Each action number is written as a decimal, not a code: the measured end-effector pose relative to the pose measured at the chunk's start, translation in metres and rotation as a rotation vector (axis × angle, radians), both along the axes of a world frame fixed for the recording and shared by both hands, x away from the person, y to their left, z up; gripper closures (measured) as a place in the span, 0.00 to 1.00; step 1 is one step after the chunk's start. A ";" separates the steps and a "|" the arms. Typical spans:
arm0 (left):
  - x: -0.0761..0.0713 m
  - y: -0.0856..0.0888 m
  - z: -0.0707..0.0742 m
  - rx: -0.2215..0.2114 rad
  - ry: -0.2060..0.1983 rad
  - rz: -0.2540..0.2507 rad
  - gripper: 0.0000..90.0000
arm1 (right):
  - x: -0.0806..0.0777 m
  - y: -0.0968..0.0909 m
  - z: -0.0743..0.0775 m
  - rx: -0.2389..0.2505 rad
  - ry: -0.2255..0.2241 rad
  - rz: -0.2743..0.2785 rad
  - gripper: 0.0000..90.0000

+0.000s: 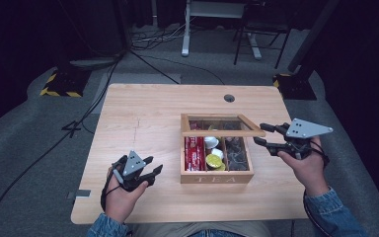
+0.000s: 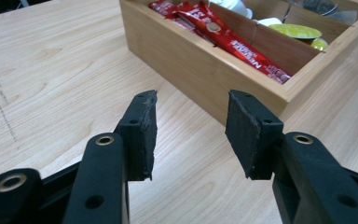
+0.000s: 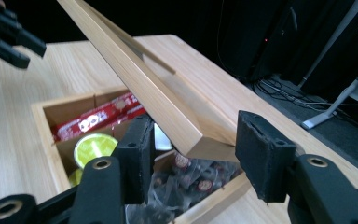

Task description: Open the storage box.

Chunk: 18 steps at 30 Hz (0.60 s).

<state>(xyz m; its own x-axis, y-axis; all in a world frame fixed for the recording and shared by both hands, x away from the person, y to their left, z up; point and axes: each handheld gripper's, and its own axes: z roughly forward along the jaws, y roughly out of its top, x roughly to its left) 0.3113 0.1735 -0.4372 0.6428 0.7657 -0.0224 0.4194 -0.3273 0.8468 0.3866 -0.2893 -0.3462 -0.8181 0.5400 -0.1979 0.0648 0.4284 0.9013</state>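
Note:
A wooden tea box [image 1: 216,178] stands right of the table's middle, its framed glass lid [image 1: 222,133] tilted up at the front. My right gripper [image 1: 262,135] is shut on the lid's front right corner; in the right gripper view the lid [image 3: 135,79] runs out from between the pads [image 3: 261,158]. The box holds red sachets [image 1: 194,150], yellow-green capsules [image 3: 95,147] and dark tea bags [image 3: 186,182]. My left gripper [image 1: 154,164] hangs open and empty over bare table left of the box [image 2: 191,70], pointing at its front left corner.
The wooden table [image 1: 143,113] has a cable hole [image 1: 229,98] at the back, beyond the box. Black stands with striped bases [image 1: 61,84] and desk legs [image 1: 186,34] are on the floor behind. Cables [image 1: 39,158] trail off to the left.

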 end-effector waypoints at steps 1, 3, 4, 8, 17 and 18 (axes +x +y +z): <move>0.001 0.001 0.000 -0.001 0.002 0.004 0.59 | 0.003 0.000 0.002 0.009 0.002 0.000 0.54; 0.003 0.002 -0.001 0.003 0.002 0.006 0.59 | 0.008 -0.001 0.006 0.023 0.006 0.002 0.54; 0.004 0.003 -0.002 -0.001 0.006 0.008 0.59 | 0.011 -0.001 0.008 0.028 0.008 0.004 0.54; 0.008 0.004 -0.003 -0.002 0.008 0.011 0.58 | 0.022 0.001 0.016 0.049 0.012 0.005 0.55; 0.017 0.005 -0.004 -0.002 0.006 0.008 0.56 | 0.047 0.006 0.033 0.087 -0.005 -0.013 0.58; 0.019 0.005 -0.004 -0.002 0.005 0.005 0.56 | 0.051 0.007 0.035 0.088 -0.006 -0.015 0.58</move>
<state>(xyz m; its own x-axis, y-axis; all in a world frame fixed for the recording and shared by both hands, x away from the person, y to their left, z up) 0.3298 0.1787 -0.4410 0.6386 0.7690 -0.0272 0.4252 -0.3232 0.8454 0.4374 -0.2819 -0.3116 -0.8084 0.5681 -0.1541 0.0650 0.3463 0.9359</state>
